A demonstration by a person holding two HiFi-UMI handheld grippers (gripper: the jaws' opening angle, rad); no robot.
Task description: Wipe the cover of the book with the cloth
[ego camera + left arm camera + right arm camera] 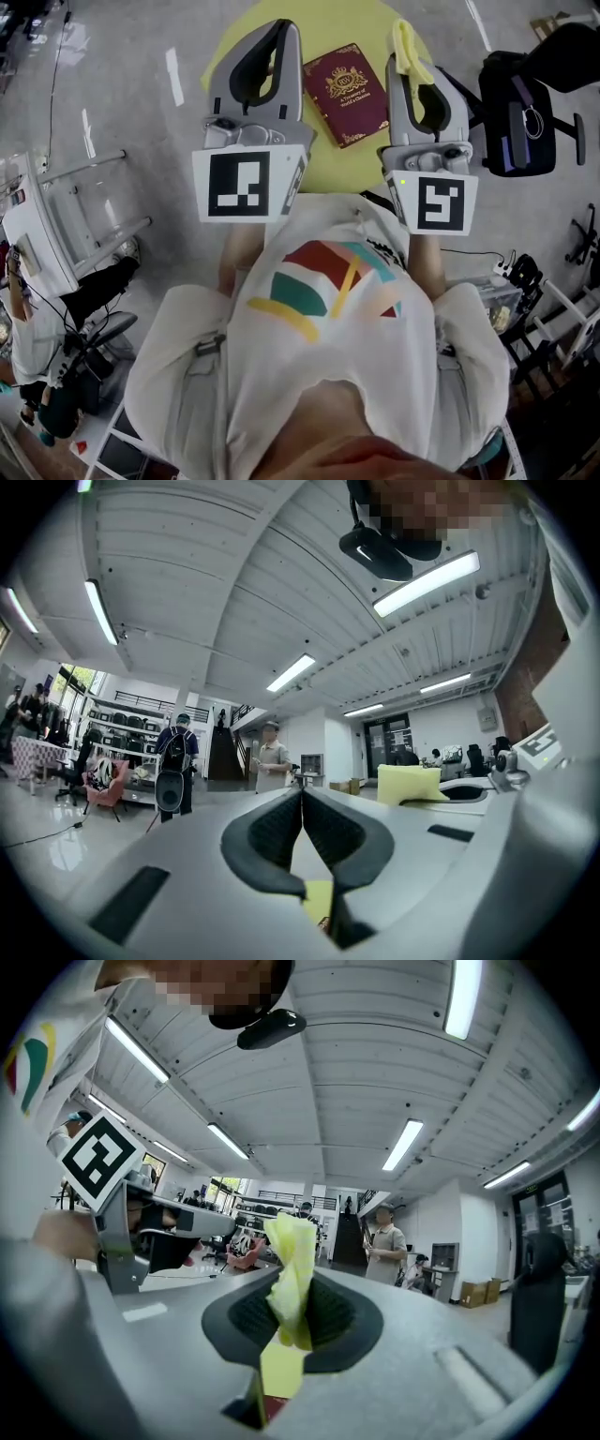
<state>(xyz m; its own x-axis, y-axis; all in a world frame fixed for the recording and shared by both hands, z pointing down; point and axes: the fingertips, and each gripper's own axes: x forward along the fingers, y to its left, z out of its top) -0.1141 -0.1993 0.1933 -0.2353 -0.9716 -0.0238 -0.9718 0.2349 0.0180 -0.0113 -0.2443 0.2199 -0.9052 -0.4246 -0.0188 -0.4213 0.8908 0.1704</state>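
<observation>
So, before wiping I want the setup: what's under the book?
The book lies flat on a yellow table. Whether anything is sandwiched beneath it cannot be seen; the book covers that spot.

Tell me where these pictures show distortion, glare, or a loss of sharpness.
Head view: even light, book sharp, pale reflections on the floor. Left gripper view: strong fisheye curving, ceiling lamp glares. Right gripper view: same curving, cloth fairly sharp, corners dark.

Nothing can be read for certain. The book point(345, 92) carries a gold crest with gilt lettering beneath it, too small to make out. The left marker point(238, 185) and right marker point(439, 203) show only black-and-white square patterns.
</observation>
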